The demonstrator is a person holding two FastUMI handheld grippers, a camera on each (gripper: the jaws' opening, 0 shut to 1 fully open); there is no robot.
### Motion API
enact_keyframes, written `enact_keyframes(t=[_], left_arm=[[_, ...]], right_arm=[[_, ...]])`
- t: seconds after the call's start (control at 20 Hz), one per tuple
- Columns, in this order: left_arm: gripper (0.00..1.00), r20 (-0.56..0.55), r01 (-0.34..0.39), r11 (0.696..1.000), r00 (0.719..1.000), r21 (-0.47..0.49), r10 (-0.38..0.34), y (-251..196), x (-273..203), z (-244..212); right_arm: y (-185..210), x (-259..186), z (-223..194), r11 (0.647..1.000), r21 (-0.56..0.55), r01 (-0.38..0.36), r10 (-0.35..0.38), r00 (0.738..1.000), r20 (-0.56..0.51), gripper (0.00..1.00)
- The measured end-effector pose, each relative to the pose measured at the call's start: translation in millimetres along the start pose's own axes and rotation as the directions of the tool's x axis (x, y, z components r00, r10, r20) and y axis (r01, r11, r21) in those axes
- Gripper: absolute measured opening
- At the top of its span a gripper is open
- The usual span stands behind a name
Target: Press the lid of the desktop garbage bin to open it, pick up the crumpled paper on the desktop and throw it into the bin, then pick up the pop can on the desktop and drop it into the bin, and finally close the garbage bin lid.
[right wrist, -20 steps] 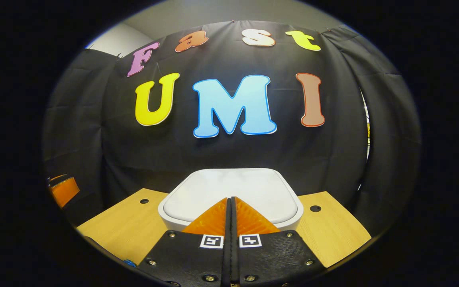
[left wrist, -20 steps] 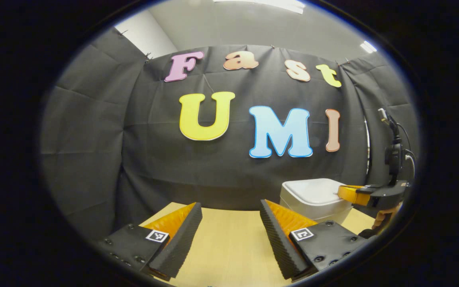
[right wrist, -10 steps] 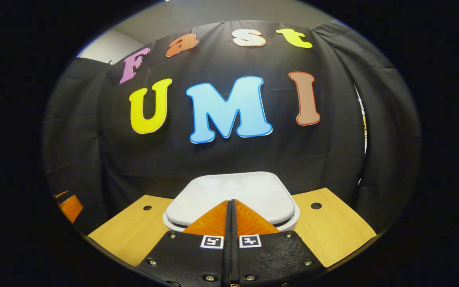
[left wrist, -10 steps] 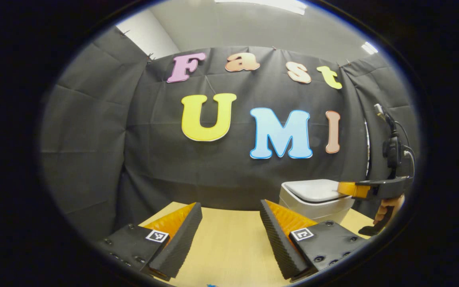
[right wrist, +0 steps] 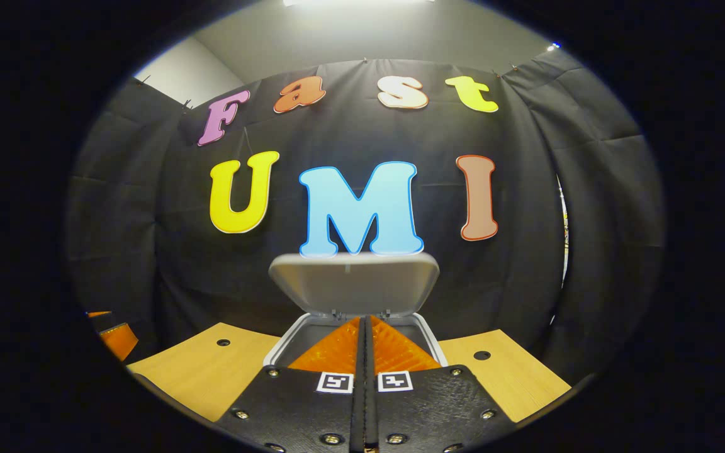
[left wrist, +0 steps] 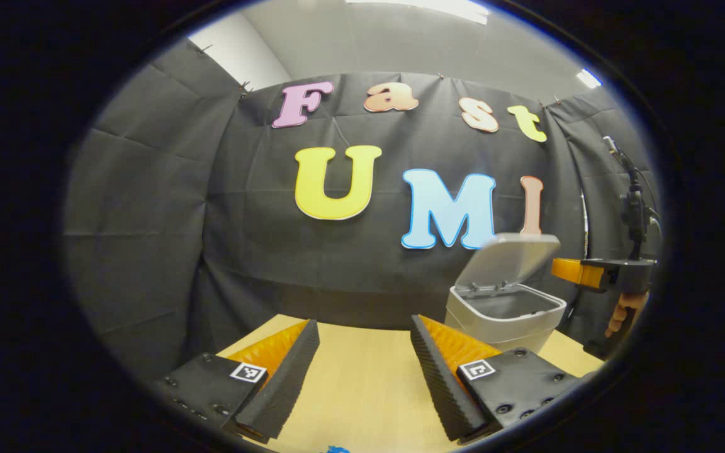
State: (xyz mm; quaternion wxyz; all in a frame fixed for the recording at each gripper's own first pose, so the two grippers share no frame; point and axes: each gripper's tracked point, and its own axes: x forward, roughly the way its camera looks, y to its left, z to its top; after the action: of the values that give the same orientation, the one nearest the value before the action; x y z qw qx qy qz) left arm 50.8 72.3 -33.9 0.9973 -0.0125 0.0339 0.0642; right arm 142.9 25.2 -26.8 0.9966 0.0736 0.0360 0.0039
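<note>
The white desktop bin (left wrist: pixel 501 324) stands on the wooden table at the right of the left gripper view, with its lid (left wrist: pixel 513 257) tilted up and back. In the right gripper view the raised lid (right wrist: pixel 355 282) faces me above the bin's rim (right wrist: pixel 276 350), just beyond my fingers. My right gripper (right wrist: pixel 364 318) is shut with nothing between its fingers and hangs over the front of the bin's mouth. From the left it shows as the right gripper (left wrist: pixel 557 268) beside the lid, held by a hand (left wrist: pixel 622 312). My left gripper (left wrist: pixel 364 322) is open and empty above the tabletop.
The wooden table (right wrist: pixel 199 371) has small round holes (right wrist: pixel 481 355) on either side of the bin. Black cloth walls close the back and sides. A small blue thing (left wrist: pixel 336 449) peeks in at the bottom edge of the left gripper view. The left gripper (right wrist: pixel 116 338) shows at far left.
The bin lid has sprung from flat to tilted up. My shut right gripper has lifted off the lid and now hangs above the bin's mouth. The left gripper has barely moved.
</note>
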Motion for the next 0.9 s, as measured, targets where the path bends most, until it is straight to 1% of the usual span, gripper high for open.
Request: enact_keyframes(t=[0.3, 0.5, 0.75, 0.9], left_arm=[[0.96, -0.014, -0.008, 1.0, 1.0, 0.016, 0.008, 2.1, -0.3, -5.2], [0.96, -0.023, -0.014, 1.0, 1.0, 0.014, 0.015, 3.3, 0.8, -11.4], [0.96, -0.064, -0.055, 0.998, 0.996, 0.016, 0.056, 21.7, -1.8, -32.9], [0.96, -0.061, -0.066, 0.998, 0.996, 0.019, 0.067, 31.8, -6.3, -34.7]], right_arm=[[1.5, -11.8, 1.5, 1.0, -0.007, -0.006, 0.006, 1.0, 0.003, 0.0], [1.1, -23.5, 0.9, 0.999, -0.036, -0.007, 0.007, 1.0, -0.005, 0.0], [-3.9, -33.8, 0.4, 0.997, -0.076, 0.013, -0.014, 1.0, -0.001, 0.0], [-1.3, -40.9, -3.4, 0.998, -0.06, 0.0, 0.0, 1.0, -0.009, 0.0]])
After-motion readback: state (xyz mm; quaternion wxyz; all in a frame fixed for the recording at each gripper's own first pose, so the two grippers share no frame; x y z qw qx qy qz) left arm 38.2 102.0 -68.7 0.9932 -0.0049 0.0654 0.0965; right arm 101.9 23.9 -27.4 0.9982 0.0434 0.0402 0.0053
